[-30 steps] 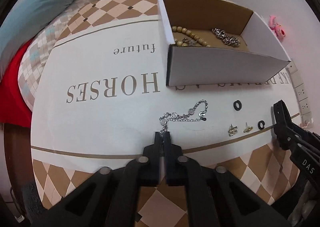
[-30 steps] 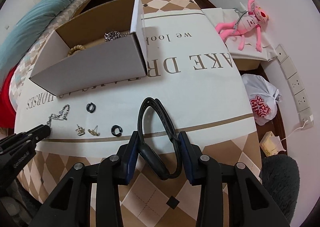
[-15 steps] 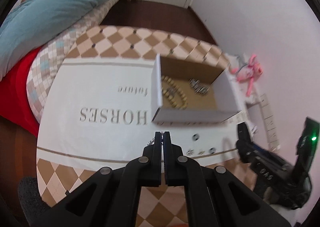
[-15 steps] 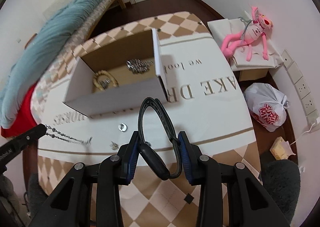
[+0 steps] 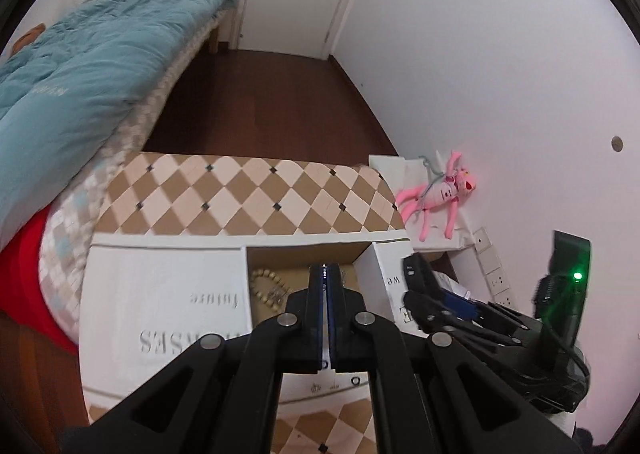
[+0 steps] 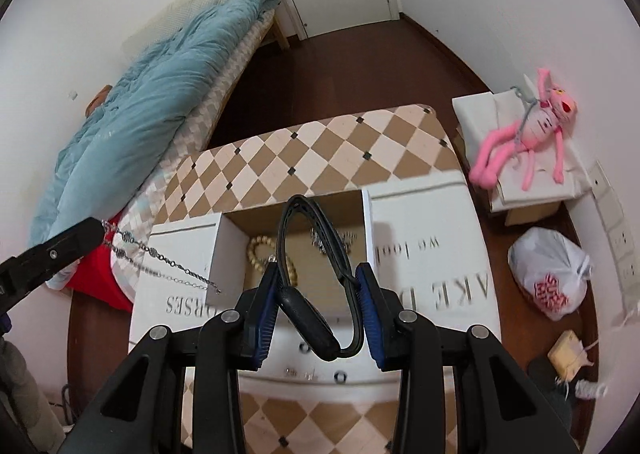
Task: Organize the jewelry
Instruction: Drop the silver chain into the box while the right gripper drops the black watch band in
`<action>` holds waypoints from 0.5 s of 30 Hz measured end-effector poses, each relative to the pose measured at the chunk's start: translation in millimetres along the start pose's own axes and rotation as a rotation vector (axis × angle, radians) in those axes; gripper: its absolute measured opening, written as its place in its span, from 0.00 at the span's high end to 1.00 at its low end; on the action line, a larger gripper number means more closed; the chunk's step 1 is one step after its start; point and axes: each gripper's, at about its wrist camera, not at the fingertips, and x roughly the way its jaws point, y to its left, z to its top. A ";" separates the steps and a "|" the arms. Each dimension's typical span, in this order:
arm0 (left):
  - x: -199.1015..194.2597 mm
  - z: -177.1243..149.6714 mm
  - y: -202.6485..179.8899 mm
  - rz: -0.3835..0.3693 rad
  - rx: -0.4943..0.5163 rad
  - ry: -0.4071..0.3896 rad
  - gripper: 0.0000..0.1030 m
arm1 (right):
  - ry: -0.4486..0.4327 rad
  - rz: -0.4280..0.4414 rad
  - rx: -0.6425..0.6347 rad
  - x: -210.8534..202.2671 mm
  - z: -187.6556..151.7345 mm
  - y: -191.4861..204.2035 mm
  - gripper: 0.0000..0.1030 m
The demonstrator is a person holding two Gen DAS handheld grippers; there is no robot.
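Observation:
My left gripper [image 5: 327, 274] is shut on a silver chain bracelet [image 6: 160, 258], which hangs from its tip in the air left of the cardboard box [image 6: 230, 230]; the chain is hidden in the left wrist view. My right gripper [image 6: 318, 274] is shut on a black looped band [image 6: 308, 222] and holds it above the box. The box [image 5: 370, 258] holds a wooden bead bracelet [image 6: 260, 248] and a silver chain piece [image 6: 320, 240]. Small earrings [image 6: 296, 372] and black rings [image 6: 340, 376] lie on the table in front of the box.
The table [image 6: 312, 158] has a checkered and lettered cloth. A bed with a blue quilt [image 6: 160, 82] stands at the left. A pink plush toy [image 6: 528, 134] and a white plastic bag [image 6: 552, 274] are at the right. Dark floor lies beyond the table.
Both grippers have risen high above the table and moved toward the box. The left one has lifted the silver chain bracelet off the cloth; it now dangles in the air.

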 end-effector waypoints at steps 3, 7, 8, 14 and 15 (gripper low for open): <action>26.9 12.1 2.0 -0.010 0.000 0.053 1.00 | 0.059 0.004 -0.009 22.4 14.1 -1.6 0.61; 58.2 19.9 4.2 -0.011 0.007 0.141 1.00 | 0.133 -0.015 -0.021 50.5 19.3 -6.6 0.60; 64.7 21.8 5.1 0.000 0.004 0.159 0.97 | 0.155 -0.013 -0.024 56.5 19.7 -6.9 0.58; 76.0 22.8 15.9 0.085 -0.036 0.180 0.96 | 0.208 -0.027 -0.023 72.5 19.7 -10.5 0.43; 75.1 21.2 17.1 0.108 -0.031 0.173 0.95 | 0.203 -0.036 -0.029 70.0 19.9 -10.5 0.39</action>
